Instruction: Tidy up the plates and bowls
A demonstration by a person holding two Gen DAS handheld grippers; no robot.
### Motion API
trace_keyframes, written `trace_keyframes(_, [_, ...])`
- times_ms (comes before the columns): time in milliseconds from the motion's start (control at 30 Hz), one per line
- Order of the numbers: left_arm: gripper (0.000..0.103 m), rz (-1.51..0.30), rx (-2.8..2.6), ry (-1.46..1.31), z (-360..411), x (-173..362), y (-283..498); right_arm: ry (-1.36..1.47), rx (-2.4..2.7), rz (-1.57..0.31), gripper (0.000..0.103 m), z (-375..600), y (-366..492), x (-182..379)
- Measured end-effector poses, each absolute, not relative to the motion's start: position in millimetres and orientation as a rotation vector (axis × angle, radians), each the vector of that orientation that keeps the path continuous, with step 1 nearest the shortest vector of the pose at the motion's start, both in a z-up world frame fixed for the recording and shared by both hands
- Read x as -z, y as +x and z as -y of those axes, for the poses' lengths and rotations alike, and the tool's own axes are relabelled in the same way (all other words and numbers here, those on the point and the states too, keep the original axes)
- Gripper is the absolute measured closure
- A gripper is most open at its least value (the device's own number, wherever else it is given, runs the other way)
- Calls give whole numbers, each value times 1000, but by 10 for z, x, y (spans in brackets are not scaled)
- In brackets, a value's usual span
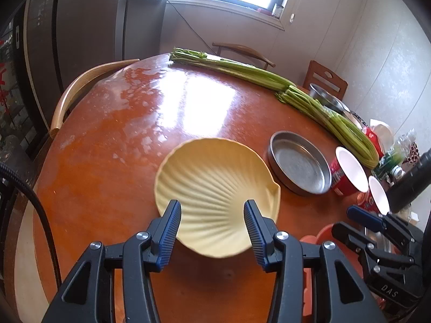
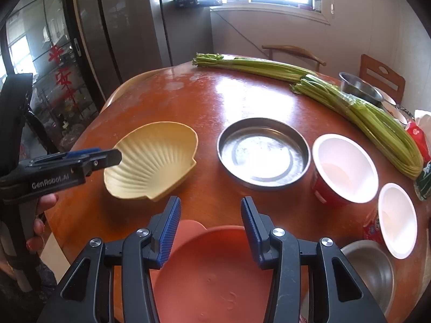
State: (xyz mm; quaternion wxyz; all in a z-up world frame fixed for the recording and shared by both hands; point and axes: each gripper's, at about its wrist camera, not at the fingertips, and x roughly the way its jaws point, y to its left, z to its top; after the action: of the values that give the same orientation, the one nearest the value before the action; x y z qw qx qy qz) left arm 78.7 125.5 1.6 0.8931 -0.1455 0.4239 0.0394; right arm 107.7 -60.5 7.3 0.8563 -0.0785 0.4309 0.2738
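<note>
A cream shell-shaped dish lies on the round red-brown table; it also shows in the right wrist view. My left gripper is open, its fingers straddling the dish's near edge; from the right wrist view it reaches over the dish's left rim. My right gripper is open and empty above a salmon-pink plate at the near table edge. A shallow steel pan sits mid-table, with two white-lined red bowls to its right.
Long celery bundles lie across the far and right side of the table. A steel bowl stands at the far right, another steel bowl at the near right. Wooden chairs ring the table. A fridge stands behind.
</note>
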Motion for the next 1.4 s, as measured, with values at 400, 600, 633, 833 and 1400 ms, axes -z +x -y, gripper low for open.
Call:
trace_keyframes(400, [55, -963, 51, -244, -536, 110, 413, -202, -567, -919, 52, 1030, 976, 29])
trace_keyframes(600, [55, -1018, 98, -217, -213, 207, 305, -228, -576, -923, 51, 1122, 941, 103])
trace_keyframes(633, [55, -1028, 106, -219, -177, 223, 296, -237, -582, -925, 51, 1116, 935, 117])
trace_keyframes(833, [55, -1073, 116, -183, 66, 325, 291, -300, -604, -948, 51, 1039, 976, 232])
trace_keyframes(1400, [60, -1078, 0, -107, 4, 462, 494, -330, -607, -984, 51, 972, 1114, 365])
